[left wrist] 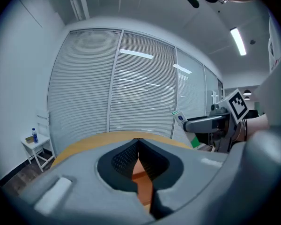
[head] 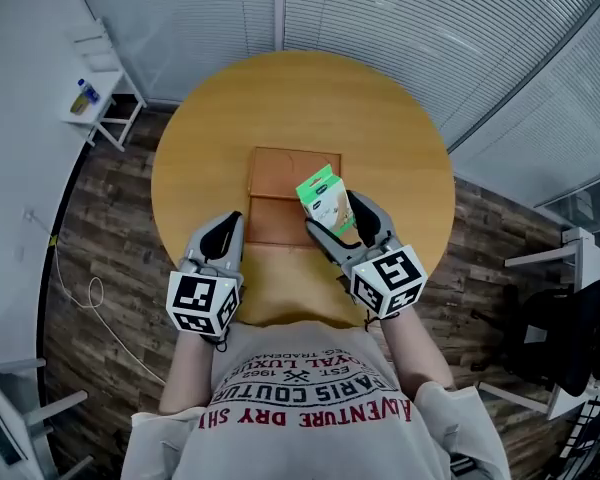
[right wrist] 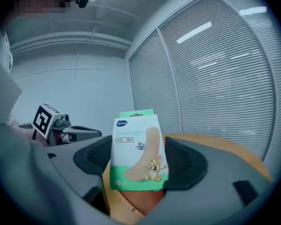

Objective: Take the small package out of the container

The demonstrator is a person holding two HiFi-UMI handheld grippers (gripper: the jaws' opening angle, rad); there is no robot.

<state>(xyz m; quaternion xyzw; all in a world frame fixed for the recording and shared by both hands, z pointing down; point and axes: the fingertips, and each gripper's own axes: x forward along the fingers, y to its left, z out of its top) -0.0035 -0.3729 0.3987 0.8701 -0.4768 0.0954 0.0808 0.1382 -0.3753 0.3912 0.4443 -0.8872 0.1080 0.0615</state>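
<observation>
The right gripper (head: 336, 220) clamped the package (head: 322, 197) above the box (head: 280, 180), at its 3 o'clock edge. The left gripper (head: 224, 236) sat closed, empty. Pinched low, the package could pivot and drop back.

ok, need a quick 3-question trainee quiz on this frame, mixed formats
1. True or false: the left gripper holds the small package.
2. Pick one: the right gripper is A) shut on the small package, B) open and empty, C) shut on nothing.
3. Fill in: the brown container lies on a round ____ table.

Key: 1 false, as the left gripper is shut and empty. 2 A. 3 wooden.
</observation>
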